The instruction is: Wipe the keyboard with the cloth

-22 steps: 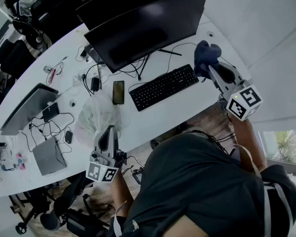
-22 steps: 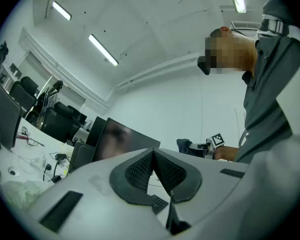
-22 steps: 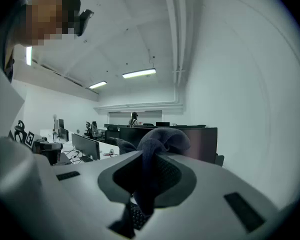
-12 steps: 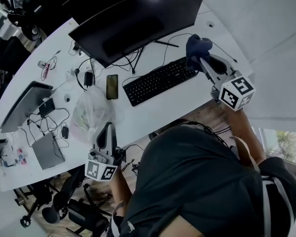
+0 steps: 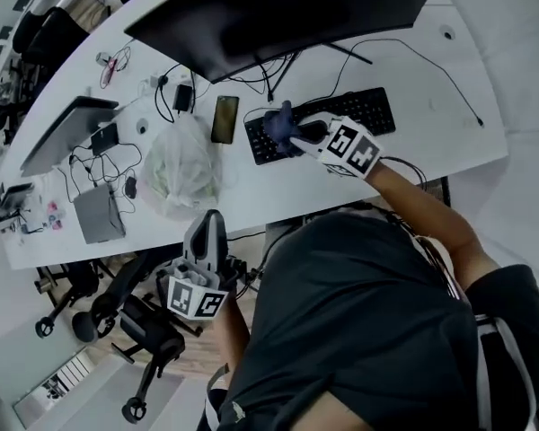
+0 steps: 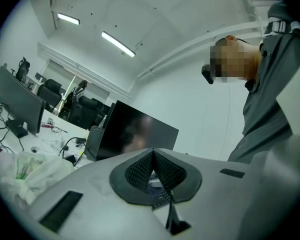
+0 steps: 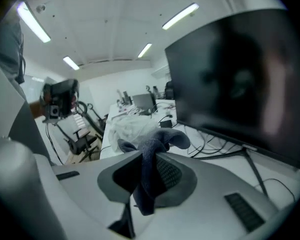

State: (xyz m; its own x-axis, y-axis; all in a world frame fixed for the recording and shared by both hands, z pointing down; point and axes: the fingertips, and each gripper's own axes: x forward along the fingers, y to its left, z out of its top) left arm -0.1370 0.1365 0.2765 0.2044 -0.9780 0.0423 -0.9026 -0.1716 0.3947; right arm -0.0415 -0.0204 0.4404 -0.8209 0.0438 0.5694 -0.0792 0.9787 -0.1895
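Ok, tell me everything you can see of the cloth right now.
The cloth is dark blue-grey, soft and knit-looking, bunched rather than flat. The right gripper is shut on its middle: a crumpled lobe sticks out past the jaws, a tail hangs below. It sits over the left end of the keyboard in the head view; contact there is unclear.

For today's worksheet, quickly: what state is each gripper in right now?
Left gripper: closed, empty.
Right gripper: closed on the cloth.
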